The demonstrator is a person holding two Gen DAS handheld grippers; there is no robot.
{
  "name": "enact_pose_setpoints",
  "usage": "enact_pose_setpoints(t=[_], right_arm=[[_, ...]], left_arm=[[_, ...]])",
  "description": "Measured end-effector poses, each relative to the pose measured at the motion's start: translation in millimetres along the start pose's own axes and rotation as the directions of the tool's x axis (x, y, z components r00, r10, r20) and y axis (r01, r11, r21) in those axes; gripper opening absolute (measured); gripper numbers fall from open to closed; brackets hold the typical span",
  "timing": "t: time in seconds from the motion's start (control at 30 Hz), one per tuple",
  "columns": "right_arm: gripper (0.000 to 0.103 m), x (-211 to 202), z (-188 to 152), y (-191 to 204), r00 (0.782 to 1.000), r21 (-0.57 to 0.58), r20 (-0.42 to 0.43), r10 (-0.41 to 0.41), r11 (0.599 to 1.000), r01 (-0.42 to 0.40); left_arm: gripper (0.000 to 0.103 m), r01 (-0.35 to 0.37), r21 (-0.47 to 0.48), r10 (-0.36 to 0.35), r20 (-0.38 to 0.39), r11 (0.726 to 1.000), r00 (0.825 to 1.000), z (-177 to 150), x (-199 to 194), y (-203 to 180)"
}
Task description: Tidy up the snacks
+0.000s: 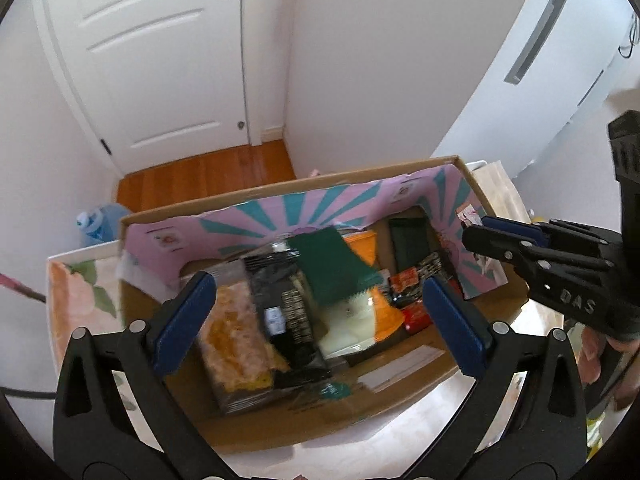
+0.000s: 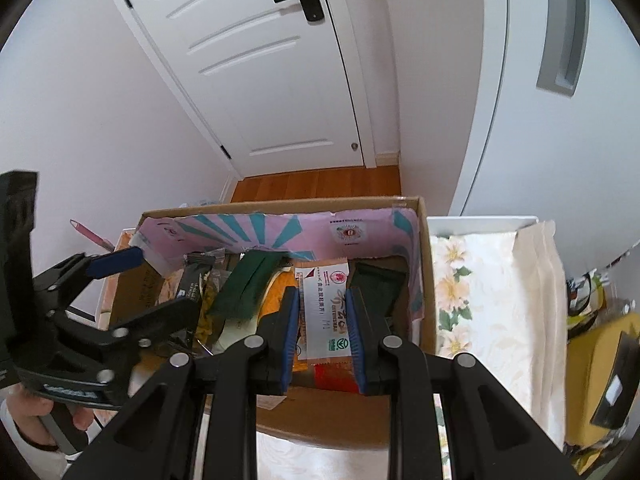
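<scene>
A cardboard box (image 1: 404,396) with a pink and teal lining holds several snack packets: a black one (image 1: 286,312), a dark green one (image 1: 332,268), an orange one (image 1: 382,316) and small red ones (image 1: 416,316). My left gripper (image 1: 320,324) is open and empty above the box. My right gripper (image 2: 323,336) is shut on a white packet with red print (image 2: 326,320) over the box's right half (image 2: 426,280). The right gripper also shows at the right of the left wrist view (image 1: 504,244). The left gripper shows at the left of the right wrist view (image 2: 152,280).
The box stands on a floral tablecloth (image 2: 480,300). A white paper bag (image 2: 540,280) lies to its right, with a yellow object (image 2: 592,368) beyond. A blue water jug (image 1: 100,220) stands on the wooden floor (image 1: 208,172) by a white door (image 2: 260,80).
</scene>
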State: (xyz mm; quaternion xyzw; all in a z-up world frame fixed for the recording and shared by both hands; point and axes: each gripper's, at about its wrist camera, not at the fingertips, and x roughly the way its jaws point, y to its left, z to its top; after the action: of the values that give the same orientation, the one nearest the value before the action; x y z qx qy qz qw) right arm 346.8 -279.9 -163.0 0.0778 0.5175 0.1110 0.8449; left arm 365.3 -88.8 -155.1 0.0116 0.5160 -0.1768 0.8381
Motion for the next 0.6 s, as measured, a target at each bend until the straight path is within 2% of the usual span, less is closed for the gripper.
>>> enact_pose_setpoints(t=[0.13,0.2,0.27,0.3,0.33,0.4,0.6], right_arm=[[0.022,12,3,6,1.000,0.016,-0.019,0.019,1.000,-0.019],[0.027,19,7,10,1.000,0.014,-0.026,0.009,1.000,-0.008],[0.056,19,7,10,1.000,0.027,-0.013,-0.015,1.000,0.016],[0.082,17,6,10,1.000,0.042,0.005,-0.006,0.999,0.006],[0.096,14,4,10,1.000,0.050,0.024,0.009,0.999,-0.010],[0.097,4,-1,9,0.998,0.053,0.060,0.026,0.998,-0.029],[0.097,-29,-18,16,0.996,0.013,0.090,0.018,1.000,-0.019]], left_arm=[[0.103,-0.015,-0.024,0.015,0.020,1.000,1.000,-8,-11,11],[0.103,-0.029,-0.034,0.030,0.030,0.999,0.999,-12,-15,13],[0.103,-0.046,-0.046,0.048,0.047,0.998,0.998,-18,-21,15],[0.103,-0.054,-0.054,0.057,0.058,0.997,0.997,-21,-25,15],[0.103,-0.063,-0.062,0.067,0.066,0.996,0.996,-23,-29,15],[0.103,-0.081,-0.078,0.087,0.083,0.994,0.993,-30,-39,16],[0.103,-0.134,-0.112,0.151,0.157,0.985,0.976,-47,-78,8]])
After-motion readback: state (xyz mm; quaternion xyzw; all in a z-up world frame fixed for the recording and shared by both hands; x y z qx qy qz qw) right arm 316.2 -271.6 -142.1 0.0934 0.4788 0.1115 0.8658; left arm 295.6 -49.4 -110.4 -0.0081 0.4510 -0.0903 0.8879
